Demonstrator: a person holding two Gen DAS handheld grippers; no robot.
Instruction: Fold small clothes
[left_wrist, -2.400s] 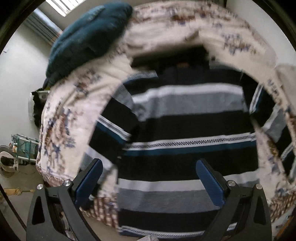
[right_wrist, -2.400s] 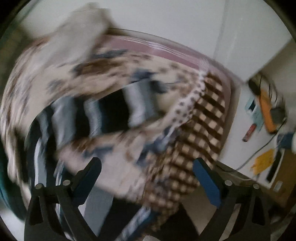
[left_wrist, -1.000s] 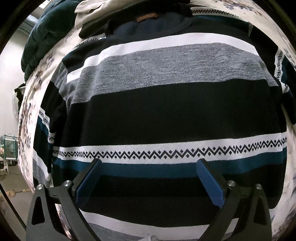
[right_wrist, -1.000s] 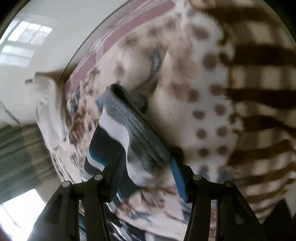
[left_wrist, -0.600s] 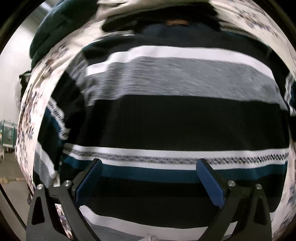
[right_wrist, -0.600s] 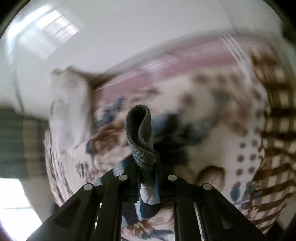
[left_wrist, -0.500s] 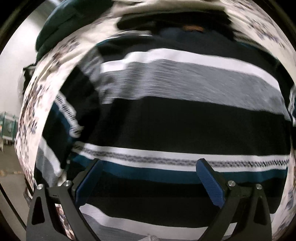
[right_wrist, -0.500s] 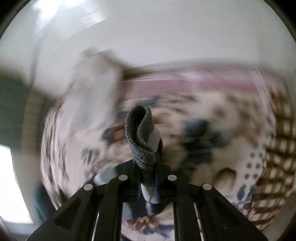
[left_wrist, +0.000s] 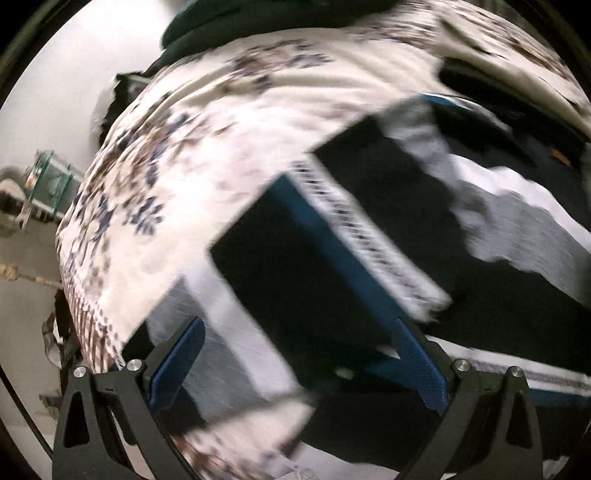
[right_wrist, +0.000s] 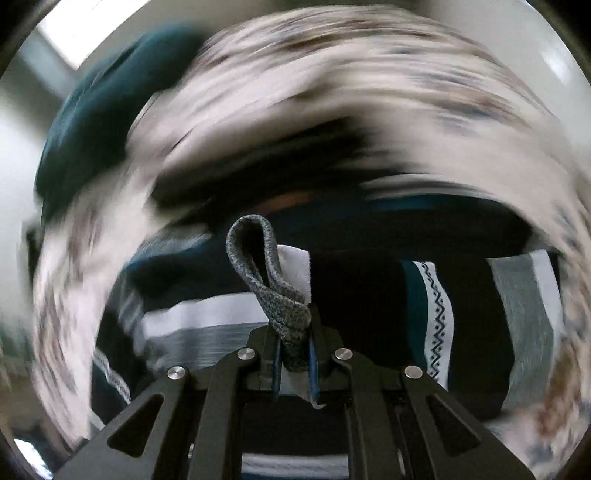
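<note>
A striped sweater (left_wrist: 498, 266) in black, grey, white and teal lies on a floral bedspread (left_wrist: 192, 155). Its left sleeve (left_wrist: 303, 266) stretches out toward the lower left, and my left gripper (left_wrist: 295, 354) hangs open just over the sleeve's grey and white end. My right gripper (right_wrist: 293, 354) is shut on the grey cuff (right_wrist: 266, 273) of the other sleeve and holds it up over the sweater's body (right_wrist: 221, 325). The right wrist view is blurred by motion.
A dark teal blanket (right_wrist: 110, 103) is piled at the head of the bed, also in the left wrist view (left_wrist: 258, 22). A black garment (left_wrist: 480, 81) lies above the sweater's collar. The bed's left edge drops to the floor (left_wrist: 26, 302), with a small rack (left_wrist: 51, 181) there.
My left gripper has swung left from over the sweater's body to the left sleeve. My right gripper, shut on the cuff, has carried it from the bed's right side over the sweater.
</note>
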